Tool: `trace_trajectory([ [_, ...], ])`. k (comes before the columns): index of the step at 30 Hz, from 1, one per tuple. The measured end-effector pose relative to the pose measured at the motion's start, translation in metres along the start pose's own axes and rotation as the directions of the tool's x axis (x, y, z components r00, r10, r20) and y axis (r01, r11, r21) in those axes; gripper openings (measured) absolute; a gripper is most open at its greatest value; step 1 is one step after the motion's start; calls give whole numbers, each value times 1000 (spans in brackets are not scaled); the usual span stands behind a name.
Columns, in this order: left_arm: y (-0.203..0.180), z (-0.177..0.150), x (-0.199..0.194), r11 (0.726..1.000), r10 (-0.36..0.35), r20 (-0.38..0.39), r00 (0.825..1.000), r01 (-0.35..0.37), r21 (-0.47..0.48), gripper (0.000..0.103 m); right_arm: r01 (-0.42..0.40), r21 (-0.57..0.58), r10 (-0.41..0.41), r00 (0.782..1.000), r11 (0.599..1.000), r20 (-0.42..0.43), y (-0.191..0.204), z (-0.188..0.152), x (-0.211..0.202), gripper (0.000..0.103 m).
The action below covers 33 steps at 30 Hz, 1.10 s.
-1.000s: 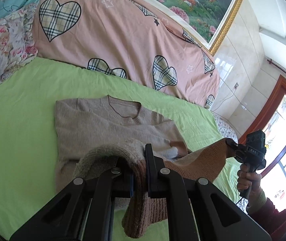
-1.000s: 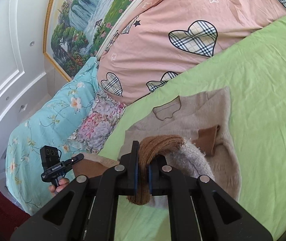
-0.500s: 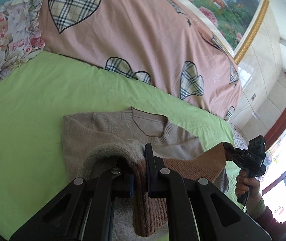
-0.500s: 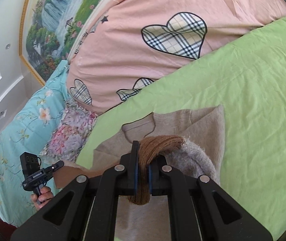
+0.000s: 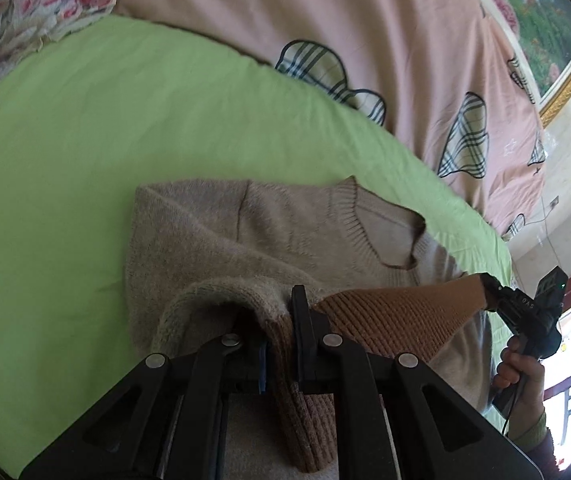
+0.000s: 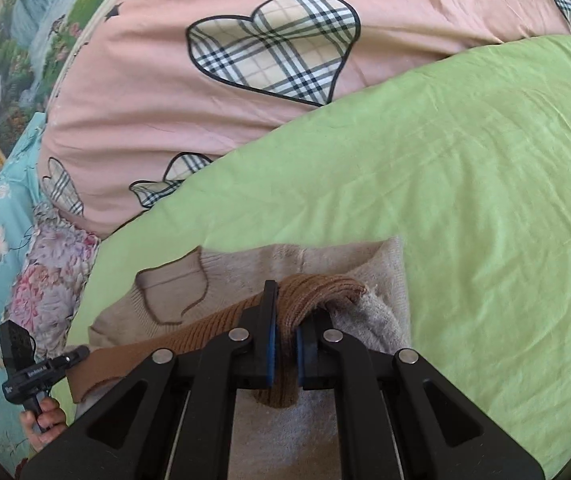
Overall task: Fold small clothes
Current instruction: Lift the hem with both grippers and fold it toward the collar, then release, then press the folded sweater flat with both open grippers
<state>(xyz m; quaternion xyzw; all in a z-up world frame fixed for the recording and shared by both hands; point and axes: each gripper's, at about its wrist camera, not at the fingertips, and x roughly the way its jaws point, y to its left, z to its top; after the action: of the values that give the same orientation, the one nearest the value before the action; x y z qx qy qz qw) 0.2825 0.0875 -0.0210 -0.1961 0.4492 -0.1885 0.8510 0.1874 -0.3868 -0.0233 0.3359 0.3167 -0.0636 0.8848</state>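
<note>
A beige knit sweater [image 5: 245,232] lies on the green sheet [image 5: 85,140], neckline [image 5: 381,232] toward the pink quilt. Its brown ribbed hem [image 5: 397,308] is stretched taut between both grippers, low over the sweater's body. My left gripper [image 5: 281,320] grips one end of the hem; its jaws are just starting to open, with the knit still pinched between the pads. My right gripper [image 6: 285,320] is shut on the other end of the hem [image 6: 317,284]. Each gripper also shows in the other's view: the right gripper [image 5: 489,292] and the left gripper [image 6: 77,354], each held by a hand.
A pink quilt with plaid hearts [image 6: 205,120] is heaped just beyond the neckline. Floral pillows [image 6: 45,280] sit at the sheet's left end, and a framed painting [image 5: 545,20] hangs behind. Bare green sheet [image 6: 485,200] spreads on both sides of the sweater.
Both grippers have carried the brown hem forward and down toward the neckline. The folded-over lower half now covers more of the sweater's body.
</note>
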Motion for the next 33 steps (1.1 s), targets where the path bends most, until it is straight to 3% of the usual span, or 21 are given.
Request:
trace_trajectory([
  [3, 7, -2, 0, 999, -20, -17, 1000, 19, -32, 12, 9, -6, -10, 1000, 1000, -28, 3, 4, 12, 8],
  [5, 8, -5, -11, 999, -20, -19, 1000, 19, -45, 19, 17, 21, -15, 997, 1000, -82, 1, 6, 19, 10],
  [7, 1, -16, -35, 1000, -16, 10, 1000, 16, -16, 29, 11, 42, -8, 997, 999, -77, 2, 2, 9, 12],
  [9, -13, -36, -58, 998, -49, 20, 999, 48, 34, 35, -2, 35, 3, 999, 999, -34, 7, -7, -15, 30],
  [10, -20, -44, -65, 996, -70, 15, 997, 69, 48, 40, -7, 26, 7, 1000, 1000, -10, 12, -12, -28, 44],
  [12, -44, -69, -70, 985, -136, -22, 991, 137, 106, 43, -52, -9, 52, 999, 999, 15, 25, -31, -53, 47],
  [15, -78, -91, -53, 964, -177, -108, 978, 195, 183, 43, -174, -99, 165, 982, 980, -90, 50, -68, -63, 47],
  [17, -94, -97, -36, 957, -161, -150, 976, 191, 219, 43, -246, -162, 211, 956, 956, -204, 71, -91, -53, 47],
  [20, -100, -91, -14, 957, -109, -164, 980, 149, 250, 43, -316, -256, 229, 920, 913, -319, 95, -109, -34, 47],
  [24, -72, -54, 4, 978, -50, -143, 988, 78, 193, 30, -294, -291, 169, 906, 910, -387, 99, -102, 1, 47],
  [27, -44, -20, 11, 991, 38, -82, 996, -27, 133, 30, -268, -257, 158, 911, 929, -380, 90, -82, 29, 43],
  [32, 13, 25, 13, 993, 109, 1, 994, -109, -52, 27, -84, -183, 48, 980, 980, -193, 70, -45, 47, 45],
  [33, 24, 27, 12, 992, 82, 5, 997, -81, -94, 22, -21, -150, -1, 990, 989, -144, 60, -41, 43, 45],
])
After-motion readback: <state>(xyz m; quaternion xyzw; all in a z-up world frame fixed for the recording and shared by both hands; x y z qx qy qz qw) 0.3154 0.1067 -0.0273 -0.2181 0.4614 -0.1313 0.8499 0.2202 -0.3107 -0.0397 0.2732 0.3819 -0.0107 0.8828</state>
